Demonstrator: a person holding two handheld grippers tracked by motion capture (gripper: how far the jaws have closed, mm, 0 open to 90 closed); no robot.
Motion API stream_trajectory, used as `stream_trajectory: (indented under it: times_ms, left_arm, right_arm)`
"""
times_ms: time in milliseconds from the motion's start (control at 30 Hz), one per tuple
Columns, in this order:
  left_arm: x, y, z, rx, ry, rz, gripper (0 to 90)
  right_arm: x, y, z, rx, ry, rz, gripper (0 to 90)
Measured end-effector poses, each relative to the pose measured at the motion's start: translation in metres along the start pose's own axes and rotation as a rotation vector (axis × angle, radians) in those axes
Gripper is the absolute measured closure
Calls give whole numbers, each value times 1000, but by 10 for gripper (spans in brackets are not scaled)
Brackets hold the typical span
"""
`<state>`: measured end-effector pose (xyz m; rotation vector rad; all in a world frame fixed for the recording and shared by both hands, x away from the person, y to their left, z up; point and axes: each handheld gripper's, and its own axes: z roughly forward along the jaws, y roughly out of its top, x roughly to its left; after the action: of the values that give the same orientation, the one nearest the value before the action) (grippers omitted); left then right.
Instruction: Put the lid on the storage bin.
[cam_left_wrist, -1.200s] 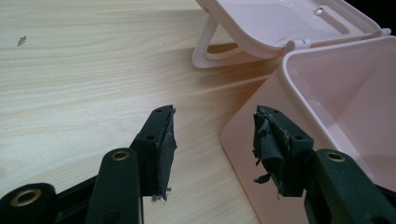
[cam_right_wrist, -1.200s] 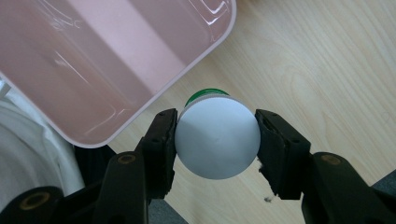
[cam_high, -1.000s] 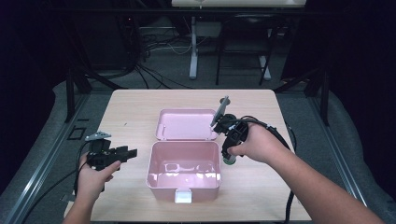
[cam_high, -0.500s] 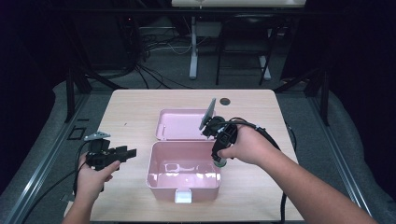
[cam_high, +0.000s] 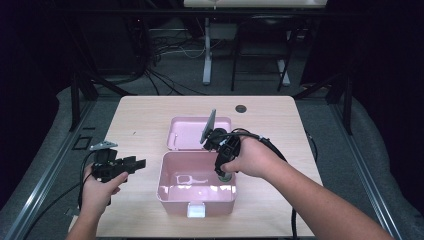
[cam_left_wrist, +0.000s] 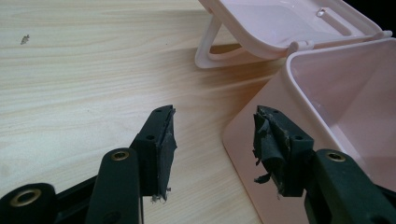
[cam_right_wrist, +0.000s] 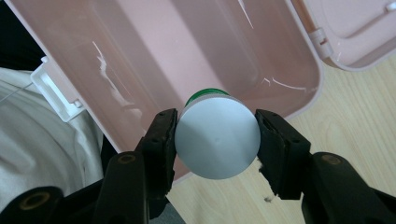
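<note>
Wood-grain table (cam_high: 145, 120) carries a pink plastic box (cam_high: 172, 197) near its middle, its hinged lid (cam_high: 182, 132) thrown back flat on the far side so the tub lies open from above. At the left, the left gripper (cam_high: 137, 163) hangs just beside the box's left wall, jaws spread wide with nothing between them (cam_left_wrist: 212, 135), seemingly waiting in reserve, or ready to steady the tub. At the right, the right gripper (cam_high: 223, 172) points down over the box's right edge, its pads pressed on either side of a small jar with a pale round cap and a green band beneath (cam_right_wrist: 217, 137). Held upright from above, the jar probably is meant to go straight down inside. Only the box's right rim stands near its path; the white latch (cam_high: 196, 210) sits on the near wall, a dark grommet hole (cam_high: 241, 108) far beyond.
</note>
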<state>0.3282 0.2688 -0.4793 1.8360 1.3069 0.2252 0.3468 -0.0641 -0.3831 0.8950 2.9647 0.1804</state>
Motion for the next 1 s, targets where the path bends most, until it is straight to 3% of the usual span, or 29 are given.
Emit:
stream_trajectory:
  times_ms: [167,467,800,1000]
  left_arm:
    - [0,0,0,1,-2,-3,484]
    - [1,0,0,0,-7,-5,483]
    - [1,0,0,2,-4,-6,483]
    - [2,-1,1,3,-3,-6,483]
  right_arm:
    - [1,3,3,1,0,-58,505]
    - [6,5,11,16,-10,-217,505]
    - [8,5,21,34,11,-357,505]
    - [5,6,29,46,9,-392,504]
